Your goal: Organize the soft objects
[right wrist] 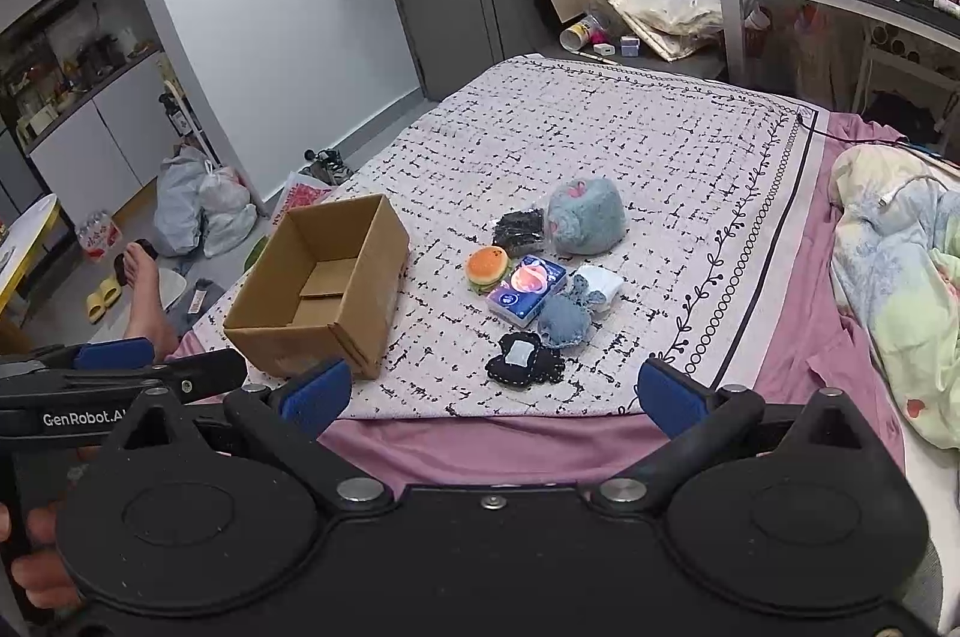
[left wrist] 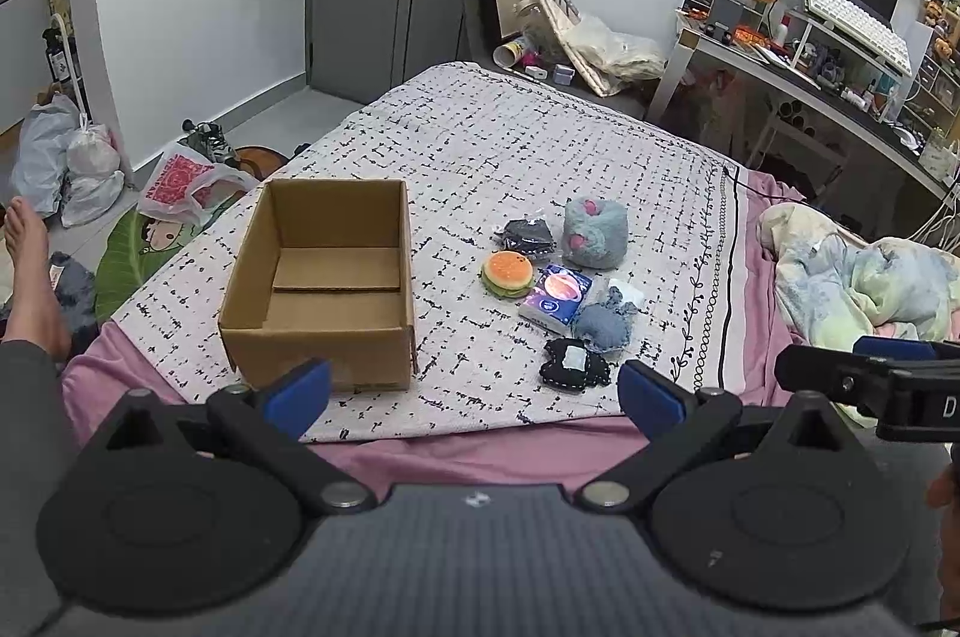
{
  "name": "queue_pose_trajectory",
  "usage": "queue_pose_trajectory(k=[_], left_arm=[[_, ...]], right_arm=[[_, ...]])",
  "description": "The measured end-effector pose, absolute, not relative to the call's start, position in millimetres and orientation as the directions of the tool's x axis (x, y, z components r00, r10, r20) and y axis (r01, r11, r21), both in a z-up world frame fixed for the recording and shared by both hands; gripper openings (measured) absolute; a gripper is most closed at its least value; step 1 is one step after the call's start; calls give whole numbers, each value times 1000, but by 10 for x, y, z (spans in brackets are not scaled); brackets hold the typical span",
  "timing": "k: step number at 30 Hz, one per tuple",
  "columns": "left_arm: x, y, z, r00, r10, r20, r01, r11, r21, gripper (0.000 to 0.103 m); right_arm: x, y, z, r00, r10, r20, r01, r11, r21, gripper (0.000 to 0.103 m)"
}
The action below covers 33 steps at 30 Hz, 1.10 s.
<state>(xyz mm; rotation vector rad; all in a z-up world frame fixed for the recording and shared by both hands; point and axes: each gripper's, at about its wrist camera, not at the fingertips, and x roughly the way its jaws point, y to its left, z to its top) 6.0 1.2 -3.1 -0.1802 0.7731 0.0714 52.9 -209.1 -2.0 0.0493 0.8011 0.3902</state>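
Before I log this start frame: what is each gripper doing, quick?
Left gripper: open, holding nothing.
Right gripper: open, holding nothing.

A matt brown cardboard box (left wrist: pixel 327 286) sits on woven-looking cloth blanket (left wrist: pixel 540 144), beside a fluffy grey plush (left wrist: pixel 594 232) and a seemingly glossy plastic-wrapped tissue pack (left wrist: pixel 558 301).

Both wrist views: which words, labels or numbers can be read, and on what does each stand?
"GenRobot.A", cut off: on the left gripper body, in the right wrist view.
"D", cut off: on the right gripper body.
Red print on the plastic bag: blurred.
Print on the tissue pack: too small.
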Motion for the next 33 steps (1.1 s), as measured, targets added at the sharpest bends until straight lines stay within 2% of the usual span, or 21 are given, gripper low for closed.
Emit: queue_pose_trajectory(k=[33], left_arm=[[65, -17, -43, 713, -4, -701, -122, 984, -131, 101]], right_arm=[[541, -2114, -55, 624, 360, -694, -318, 928, 196, 103]])
